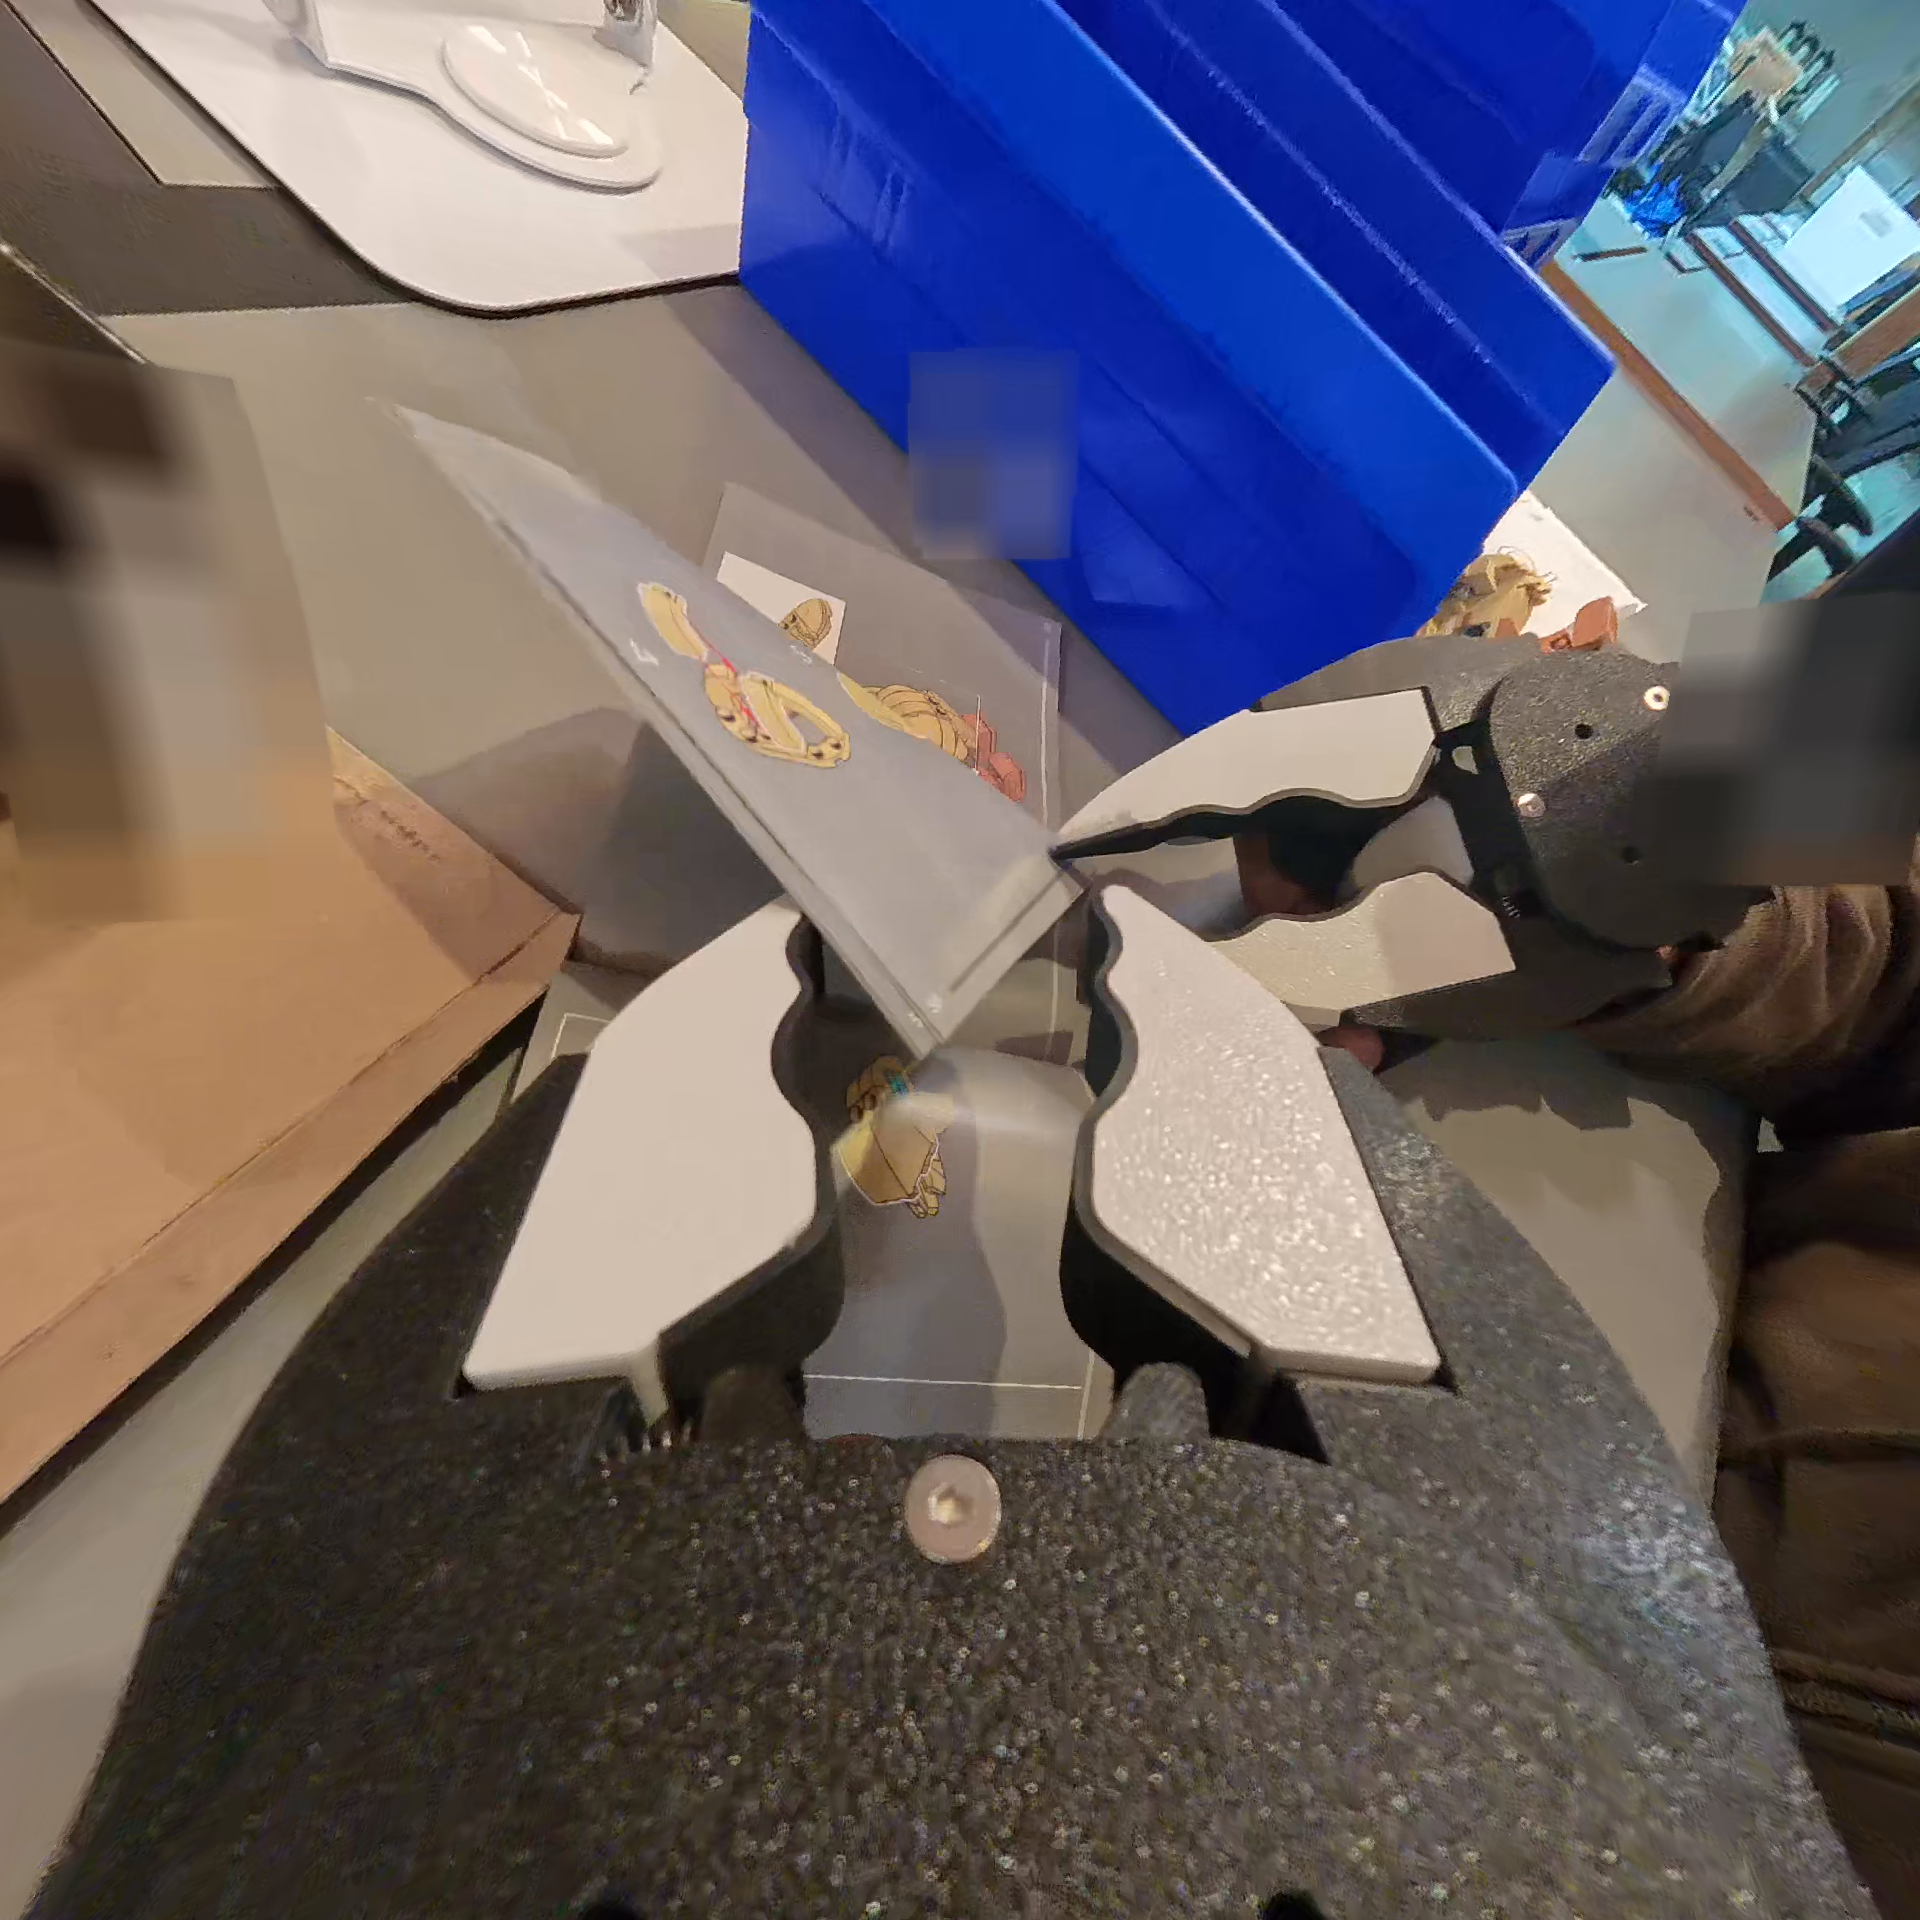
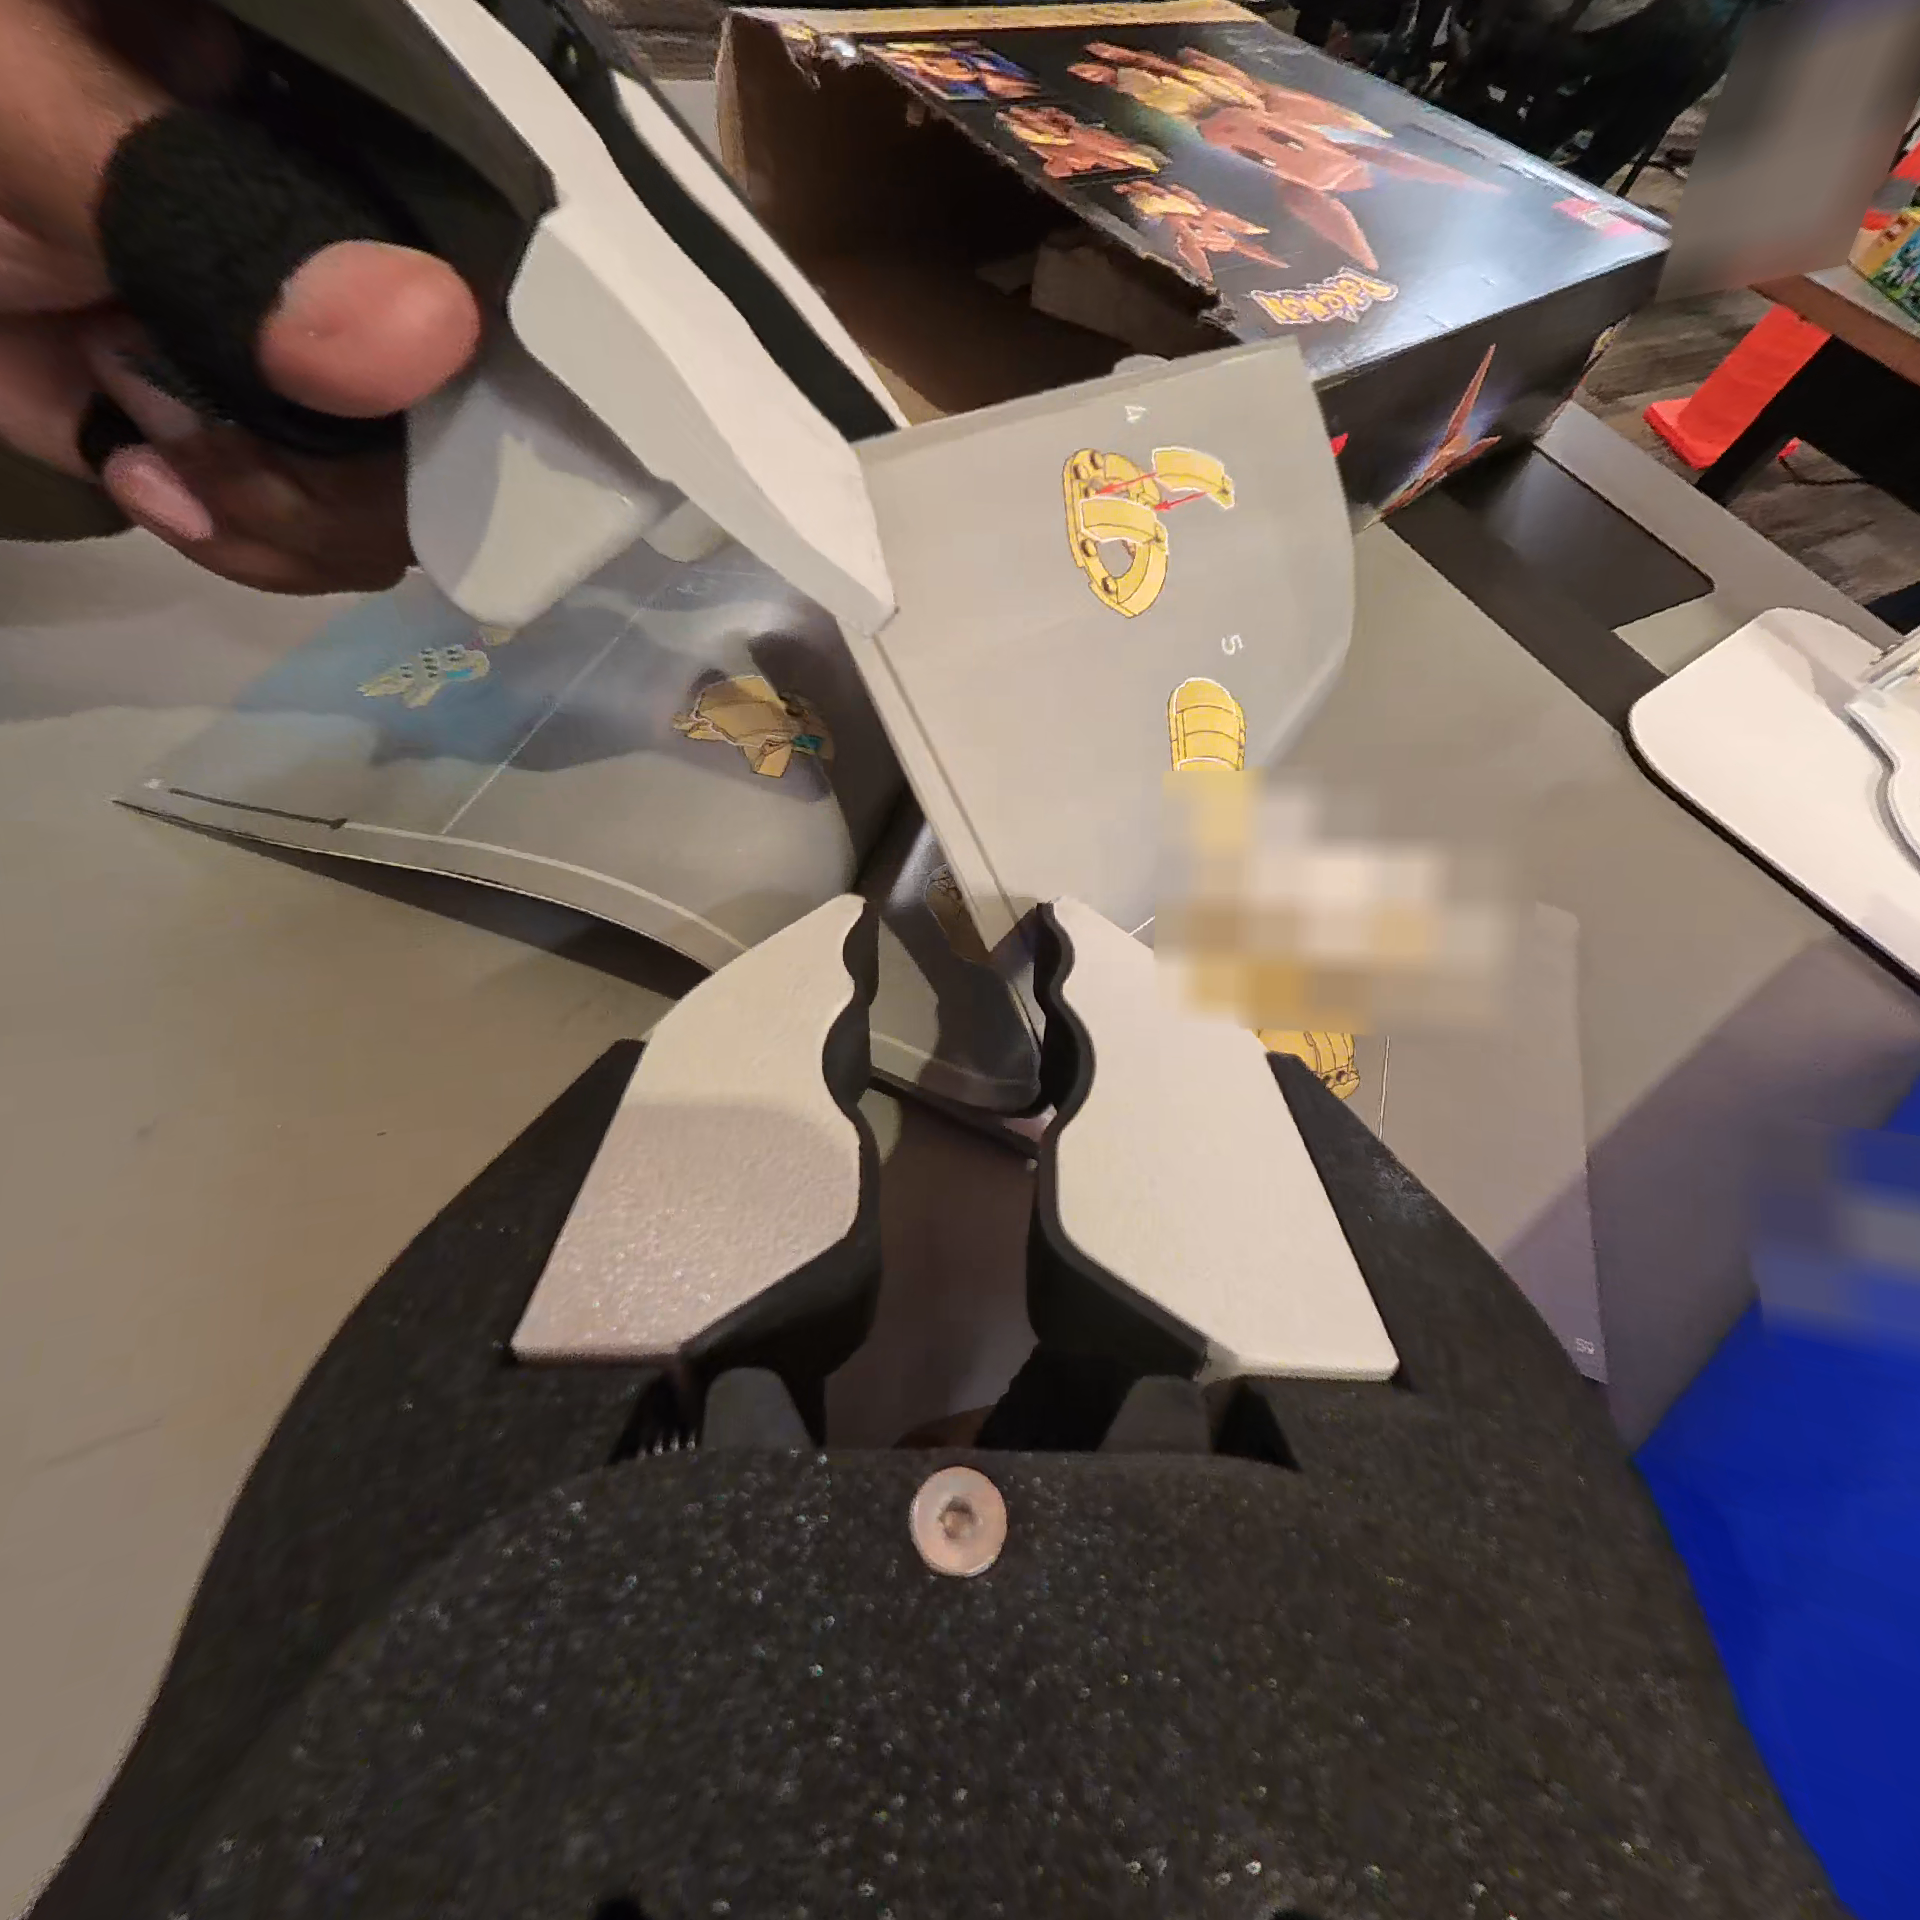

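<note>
Now an open booklet (image 2: 582,748) lies on the grey desk (image 2: 208,1091), one page (image 2: 1101,644) lifted up and curved. The left claw (image 1: 940,935) is spread; the page's lower edge stands between its fingers, and contact I cannot tell. The right claw (image 2: 951,935) is spread too, with the page's corner between its tips. Near are a blue bin (image 1: 1143,364) and a cardboard box (image 2: 1195,208).

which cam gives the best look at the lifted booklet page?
Right wrist view: the lifted page faces the camera, its yellow part drawings plainly visible, with the left gripper at its edge. Left wrist view shows the same page steeply slanted, so its drawings look squashed.
</note>
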`<state>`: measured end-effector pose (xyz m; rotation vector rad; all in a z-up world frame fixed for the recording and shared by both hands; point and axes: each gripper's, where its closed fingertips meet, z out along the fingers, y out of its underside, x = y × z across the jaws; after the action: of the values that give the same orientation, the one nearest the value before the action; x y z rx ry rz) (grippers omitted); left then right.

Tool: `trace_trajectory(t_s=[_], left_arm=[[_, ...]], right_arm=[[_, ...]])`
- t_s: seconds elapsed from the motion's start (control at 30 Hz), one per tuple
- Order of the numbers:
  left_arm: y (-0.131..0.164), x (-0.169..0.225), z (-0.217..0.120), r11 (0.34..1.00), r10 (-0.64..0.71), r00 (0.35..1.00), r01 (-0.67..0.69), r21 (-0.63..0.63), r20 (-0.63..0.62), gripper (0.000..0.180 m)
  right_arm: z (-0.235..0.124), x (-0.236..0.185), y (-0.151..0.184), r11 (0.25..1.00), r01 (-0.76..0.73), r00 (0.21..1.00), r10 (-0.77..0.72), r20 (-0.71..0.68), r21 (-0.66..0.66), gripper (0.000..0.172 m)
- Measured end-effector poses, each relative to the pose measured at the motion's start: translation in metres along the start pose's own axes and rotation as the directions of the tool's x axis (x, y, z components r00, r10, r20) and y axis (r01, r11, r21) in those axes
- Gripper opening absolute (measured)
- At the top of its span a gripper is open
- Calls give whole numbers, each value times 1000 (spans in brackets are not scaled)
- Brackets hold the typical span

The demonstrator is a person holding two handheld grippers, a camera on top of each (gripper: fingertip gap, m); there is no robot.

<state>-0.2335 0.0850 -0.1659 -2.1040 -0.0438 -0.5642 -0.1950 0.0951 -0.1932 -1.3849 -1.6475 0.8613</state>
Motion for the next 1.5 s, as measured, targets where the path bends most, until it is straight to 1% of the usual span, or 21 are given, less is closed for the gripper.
trace_trajectory(t_s=[0.1, 0.37, 0.6, 0.77, 0.87, 1.2, 1.4, 1.5], left_arm=[[1, -2, -5, 999, -24, 1000, 24, 26, -13, 46], [-6, -10, -19, 983, -136, 985, 147, 106, -104, 26], [-5, -13, -20, 970, -195, 970, 213, 116, -147, 15], [-7, -12, -20, 956, -232, 953, 260, 135, -194, 3], [-6, -13, -19, 948, -253, 943, 286, 137, -215, 2], [-6, -10, -19, 944, -246, 935, 291, 157, -255, 0], [-6, -8, -20, 956, -191, 953, 235, 177, -236, 0], [-7, -7, -21, 957, -176, 956, 222, 185, -236, 0]], right_arm=[[0, -1, 1, 1000, 3, 1000, -3, 2, 0, 28], [-1, 1, 0, 1000, 7, 1000, -7, -10, 11, 28], [-2, 1, 2, 1000, 16, 1000, -16, -12, 15, 27], [-3, 2, 2, 1000, 14, 1000, -14, -13, 22, 27], [-4, 2, 2, 1000, 15, 1000, -15, -12, 24, 27], [-4, 1, 2, 999, 25, 1000, -25, -14, 35, 27], [-5, 8, 4, 998, 56, 996, -54, -69, 23, 26], [-7, 9, 0, 997, 62, 996, -59, -70, 42, 26]])
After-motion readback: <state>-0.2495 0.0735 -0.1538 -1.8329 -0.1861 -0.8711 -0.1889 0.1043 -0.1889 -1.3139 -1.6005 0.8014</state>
